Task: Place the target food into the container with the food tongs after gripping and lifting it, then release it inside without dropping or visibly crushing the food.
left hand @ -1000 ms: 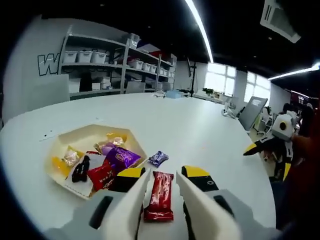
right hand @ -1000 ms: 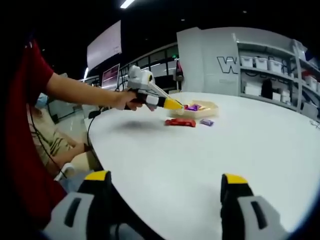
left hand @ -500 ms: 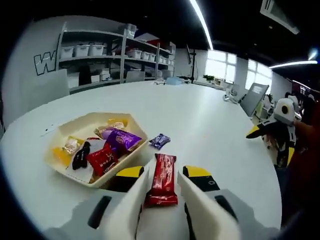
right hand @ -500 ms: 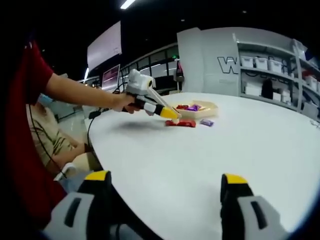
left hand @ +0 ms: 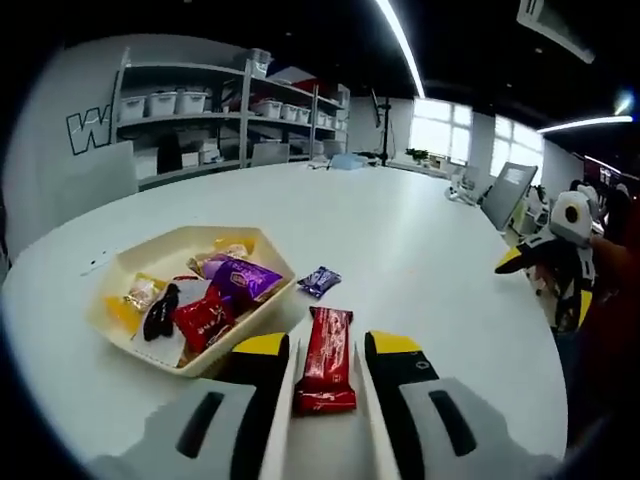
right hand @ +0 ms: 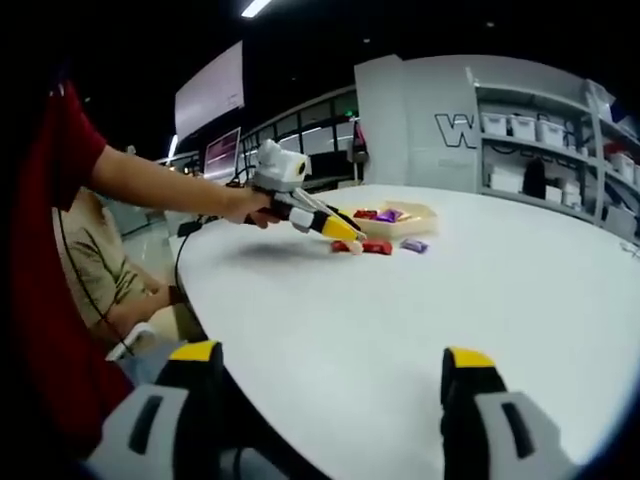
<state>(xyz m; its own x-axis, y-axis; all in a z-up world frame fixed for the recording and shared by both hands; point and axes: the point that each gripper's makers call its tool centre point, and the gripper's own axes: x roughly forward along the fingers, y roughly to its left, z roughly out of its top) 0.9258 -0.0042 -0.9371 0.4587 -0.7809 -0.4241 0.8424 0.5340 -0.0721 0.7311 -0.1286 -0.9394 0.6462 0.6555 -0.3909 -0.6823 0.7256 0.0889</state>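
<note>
white round table (left hand: 420, 250) in an open office, shelving with storage bins behind. left gripper view: the left gripper (left hand: 325, 375) sits low over the table with its jaws drawn in along both long sides of a red wrapped snack bar (left hand: 326, 358), which lies flat on the table just beside the beige hexagonal tray (left hand: 120, 280); whether the jaws actually pinch the bar cannot be told. the tray holds several wrapped sweets, among them a purple packet (left hand: 243, 277), a red packet (left hand: 203, 318), a black piece and yellow ones. a small purple candy (left hand: 319, 281) lies on the table near the tray's rim. right gripper view: the right gripper (right hand: 330, 395) rests well apart from the work, jaws wide apart and empty; the left gripper is seen tilted down onto the red bar beside the tray. judged progress: gripping stage only; lifting, carrying into the tray and releasing are not yet done.
</note>
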